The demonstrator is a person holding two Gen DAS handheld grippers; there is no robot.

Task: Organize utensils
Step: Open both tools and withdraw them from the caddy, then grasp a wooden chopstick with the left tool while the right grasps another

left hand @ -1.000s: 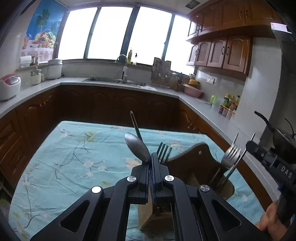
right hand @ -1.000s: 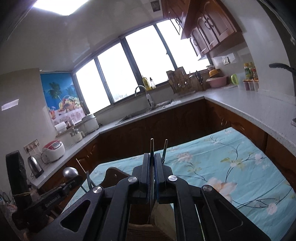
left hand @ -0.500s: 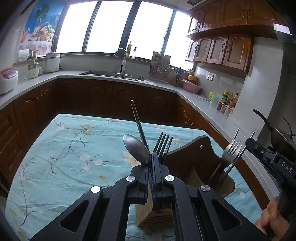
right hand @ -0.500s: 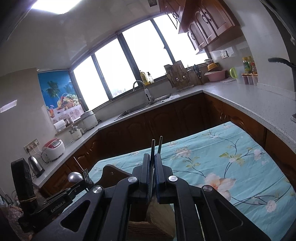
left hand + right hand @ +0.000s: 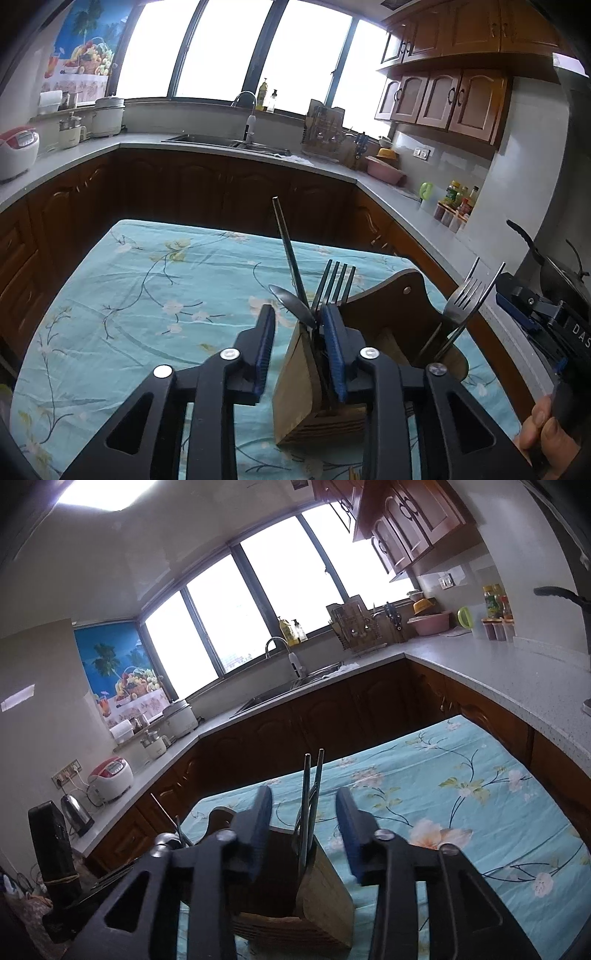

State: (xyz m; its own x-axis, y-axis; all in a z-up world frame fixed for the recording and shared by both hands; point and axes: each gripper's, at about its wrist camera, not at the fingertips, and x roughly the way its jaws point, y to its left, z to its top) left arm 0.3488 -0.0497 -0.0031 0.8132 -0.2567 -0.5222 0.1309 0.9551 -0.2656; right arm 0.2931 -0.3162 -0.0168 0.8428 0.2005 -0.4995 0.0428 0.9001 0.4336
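- The table [image 5: 129,280] wears a blue cloth with flowers, and brown kitchen cupboards [image 5: 192,184] wrap around it on the far side.
- A gray counter [image 5: 491,664] runs along the walls, with a sink tap [image 5: 275,646] under the big windows.
- A red and white rice cooker [image 5: 110,777] and a shiny kettle [image 5: 75,810] sit on the counter on the left.
- The wooden holder [image 5: 306,391] stands on the table, right under both tongs.
- The left gripper [image 5: 301,343] is wide open and holds nothing. Its right blue pad sits just beside the things in the holder.
- The right gripper [image 5: 304,830] is wide open too, with nothing in it. Two thin metal handles stand up between its fingers.
- A dark fork [image 5: 334,282], a spoon [image 5: 291,302] and a long thin chopstick [image 5: 290,254] stick up from the near slot.
- A silver fork [image 5: 461,299] leans out of the far slot, close to the other tongs.
- The tall wooden back of the holder stands between the two groups.
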